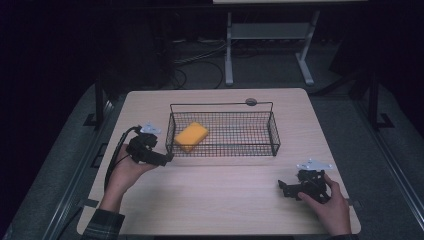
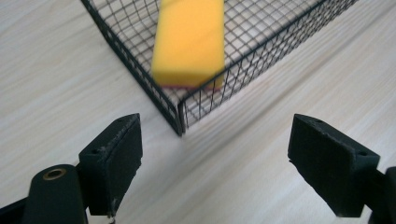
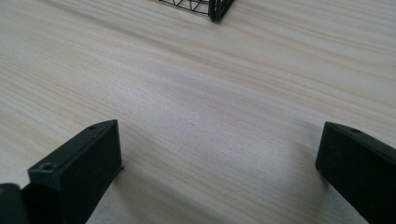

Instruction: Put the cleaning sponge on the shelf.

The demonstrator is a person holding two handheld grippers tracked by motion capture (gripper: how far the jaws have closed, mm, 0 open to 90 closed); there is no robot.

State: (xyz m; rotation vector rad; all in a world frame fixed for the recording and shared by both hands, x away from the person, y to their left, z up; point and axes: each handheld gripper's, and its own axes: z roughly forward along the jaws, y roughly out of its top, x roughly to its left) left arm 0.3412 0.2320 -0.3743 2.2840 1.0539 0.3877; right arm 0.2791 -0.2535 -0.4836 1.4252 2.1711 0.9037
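1. A black wire basket [image 1: 270, 131] is observed on the counter [image 1: 225, 200]. It is taken as the landmark for all positions below.

2. A yellow sponge [image 1: 191, 136] is found lying inside the basket, at its left end, close to the near-left corner. In the left gripper view a darker layer is seen along the sponge's underside.

3. The left claw [image 1: 167, 159] is held just outside the near-left corner of the basket, clear of the wire. Its jaws are spread wide and nothing is held between them.

4. The right claw [image 1: 283, 188] is held low over the bare counter, well apart from the near-right corner of the basket. Its jaws are likewise spread wide and empty.

5. Risk, judged: should the left claw be advanced straight toward the sponge, the basket corner would be struck or straddled by the jaws, and the basket could be pushed across the counter.

6. Risk, judged: the basket is not steadied by the right claw, so any snag on the mesh is likely to drag it.

7. Risk, judged: the sponge is soft; a grip taken at one edge could let it fold and slip free.
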